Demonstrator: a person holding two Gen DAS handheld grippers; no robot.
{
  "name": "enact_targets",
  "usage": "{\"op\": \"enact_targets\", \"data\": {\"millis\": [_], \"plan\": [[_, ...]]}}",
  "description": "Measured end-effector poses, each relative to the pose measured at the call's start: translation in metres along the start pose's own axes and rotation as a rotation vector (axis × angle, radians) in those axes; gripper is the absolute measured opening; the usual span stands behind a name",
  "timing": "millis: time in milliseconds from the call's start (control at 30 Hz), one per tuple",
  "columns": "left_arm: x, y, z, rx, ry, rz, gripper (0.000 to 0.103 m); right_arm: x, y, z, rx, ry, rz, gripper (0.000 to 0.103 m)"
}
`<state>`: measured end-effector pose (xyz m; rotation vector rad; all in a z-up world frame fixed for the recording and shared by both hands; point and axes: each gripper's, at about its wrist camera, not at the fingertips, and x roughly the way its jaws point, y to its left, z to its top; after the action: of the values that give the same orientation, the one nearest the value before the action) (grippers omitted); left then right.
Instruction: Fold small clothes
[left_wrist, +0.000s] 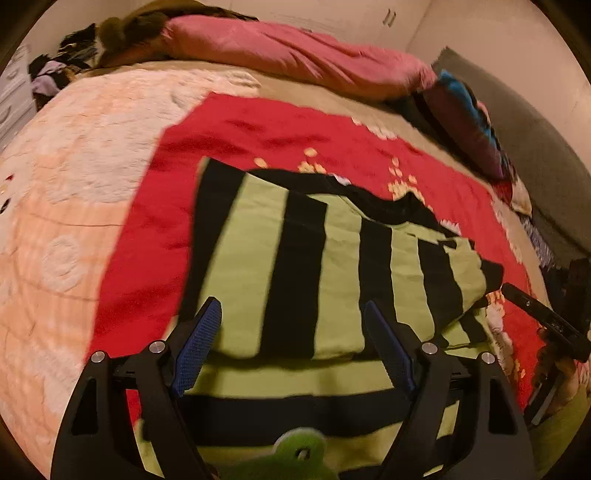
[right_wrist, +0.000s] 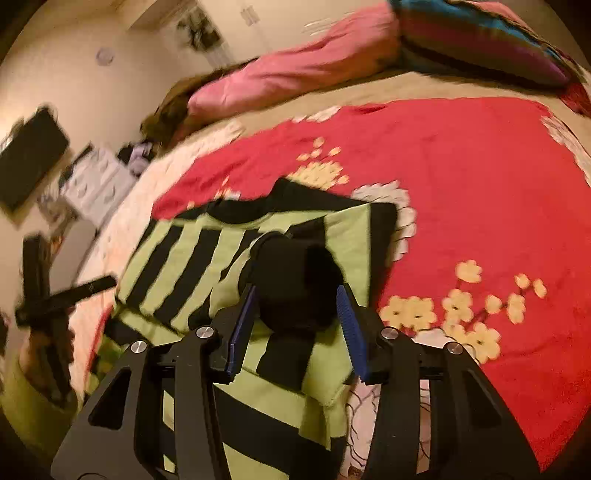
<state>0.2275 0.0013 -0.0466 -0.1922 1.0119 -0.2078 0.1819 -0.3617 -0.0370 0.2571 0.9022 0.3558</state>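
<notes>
A green and black striped shirt (left_wrist: 306, 258) lies partly folded on a red flowered blanket (left_wrist: 288, 136) on the bed. My left gripper (left_wrist: 293, 325) is open just above the shirt's near edge, holding nothing. In the right wrist view the shirt (right_wrist: 192, 258) lies in front of me, with a black cuff or sleeve end (right_wrist: 295, 280) bunched up between my fingers. My right gripper (right_wrist: 297, 306) is open around that black part, jaws apart from it. The other gripper (right_wrist: 66, 295) shows at the left, blurred.
A pink pillow (left_wrist: 295, 55) and a striped cushion (left_wrist: 469, 114) lie at the bed's far side. A peach fleece cover (left_wrist: 66, 184) spreads to the left. A white drawer unit (right_wrist: 96, 181) and clothes pile stand beside the bed.
</notes>
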Motion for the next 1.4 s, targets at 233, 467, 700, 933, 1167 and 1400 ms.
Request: {"op": "enact_targets", "data": {"millis": [233, 467, 700, 933, 1167, 1400], "plan": [[0.037, -0.003, 0.004, 0.014, 0.063, 0.028, 0.079, 0.051, 0.014, -0.005, -0.209, 0.089, -0.059, 0.039], [0.046, -0.003, 0.004, 0.035, 0.07, 0.05, 0.082, 0.015, -0.016, -0.009, -0.089, 0.038, 0.17, 0.003], [0.049, 0.0, 0.002, 0.016, 0.07, 0.04, 0.084, 0.025, -0.016, -0.03, -0.162, 0.147, 0.13, 0.003], [0.049, -0.002, 0.001, 0.025, 0.067, 0.046, 0.084, -0.022, -0.003, -0.017, -0.072, -0.003, 0.083, 0.012], [0.048, -0.004, -0.003, 0.03, 0.053, 0.064, 0.084, 0.003, 0.062, 0.004, -0.202, 0.026, 0.015, 0.013], [0.048, 0.0, -0.004, 0.034, 0.053, 0.05, 0.084, 0.065, 0.032, -0.004, -0.075, 0.195, -0.222, 0.02]]}}
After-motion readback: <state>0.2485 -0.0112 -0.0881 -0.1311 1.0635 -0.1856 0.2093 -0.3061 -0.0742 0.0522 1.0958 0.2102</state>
